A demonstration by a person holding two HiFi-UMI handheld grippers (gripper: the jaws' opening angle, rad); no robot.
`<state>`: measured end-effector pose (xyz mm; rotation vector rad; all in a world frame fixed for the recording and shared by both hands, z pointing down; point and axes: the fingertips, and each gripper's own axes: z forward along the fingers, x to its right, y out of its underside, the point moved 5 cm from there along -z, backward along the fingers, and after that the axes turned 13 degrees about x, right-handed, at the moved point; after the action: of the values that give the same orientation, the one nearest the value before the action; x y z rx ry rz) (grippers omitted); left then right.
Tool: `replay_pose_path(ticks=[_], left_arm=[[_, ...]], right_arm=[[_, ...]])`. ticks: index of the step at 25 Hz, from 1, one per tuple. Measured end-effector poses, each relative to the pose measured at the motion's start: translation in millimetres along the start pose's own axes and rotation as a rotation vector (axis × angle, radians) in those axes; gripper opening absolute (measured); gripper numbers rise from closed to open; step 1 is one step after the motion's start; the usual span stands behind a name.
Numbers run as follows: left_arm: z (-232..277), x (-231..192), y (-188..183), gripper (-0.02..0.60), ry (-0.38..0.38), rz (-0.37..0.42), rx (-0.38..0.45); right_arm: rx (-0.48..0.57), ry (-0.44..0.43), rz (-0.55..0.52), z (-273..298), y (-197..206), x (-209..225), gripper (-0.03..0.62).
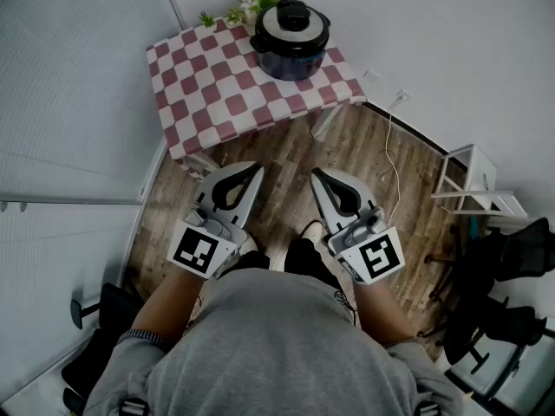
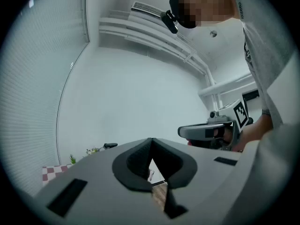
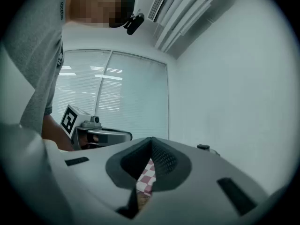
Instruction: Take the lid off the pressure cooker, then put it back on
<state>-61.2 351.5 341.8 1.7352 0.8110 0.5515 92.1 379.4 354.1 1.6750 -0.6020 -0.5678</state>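
A red-and-white checked tablecloth (image 1: 217, 89) bears small potted flowers (image 1: 251, 2) at its far edge. A white cable (image 1: 392, 159) trails across the wooden floor (image 1: 286, 159).

We note an office-like test room: window blinds (image 3: 126, 93) at nine o'clock, black office chairs (image 1: 512, 267) at four, checkered table (image 1: 217, 94) at twelve.

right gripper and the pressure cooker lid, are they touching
Apart. The head view shows the right gripper over the wood floor, short of the checkered table, while the lid sits on the pressure cooker at the table's far side.
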Motion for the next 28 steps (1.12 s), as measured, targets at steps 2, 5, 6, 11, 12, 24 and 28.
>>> replay_pose_path(ticks=[2, 5, 6, 11, 12, 24, 28], left_arm=[[-9.1, -1.0, -2.1, 0.017, 0.012, -0.009, 0.013], [-18.9, -0.4, -5.3, 0.015, 0.013, -0.014, 0.020], [-20.5, 0.7, -6.4, 0.017, 0.011, -0.016, 0.022], [-20.9, 7.9, -10.2, 0.017, -0.009, -0.009, 0.029], [-20.1, 9.2, -10.5, 0.017, -0.012, -0.007, 0.027], [-4.6, 26.9, -2.0, 0.058, -0.044, 0.015, -0.003], [0.2, 30.0, 1.2, 0.177, -0.045, 0.014, -0.016]], right_arm=[[-0.003, 0.001, -0.013, 1.5, 0.9, -10.1, 0.005], [-0.014, 0.000, -0.027, 2.7, 0.3, -19.6, 0.005], [-0.015, -0.001, -0.025, 2.1, -0.5, -20.4, 0.006], [-0.016, -0.033, -0.004, -3.5, -4.4, -15.4, 0.008], [-0.015, -0.037, -0.008, -4.1, -5.4, -13.8, 0.008], [-0.009, -0.087, -0.027, -14.4, -10.9, 7.3, 0.072], [-0.039, -0.116, -0.028, -15.6, -8.5, 10.3, 0.194]])
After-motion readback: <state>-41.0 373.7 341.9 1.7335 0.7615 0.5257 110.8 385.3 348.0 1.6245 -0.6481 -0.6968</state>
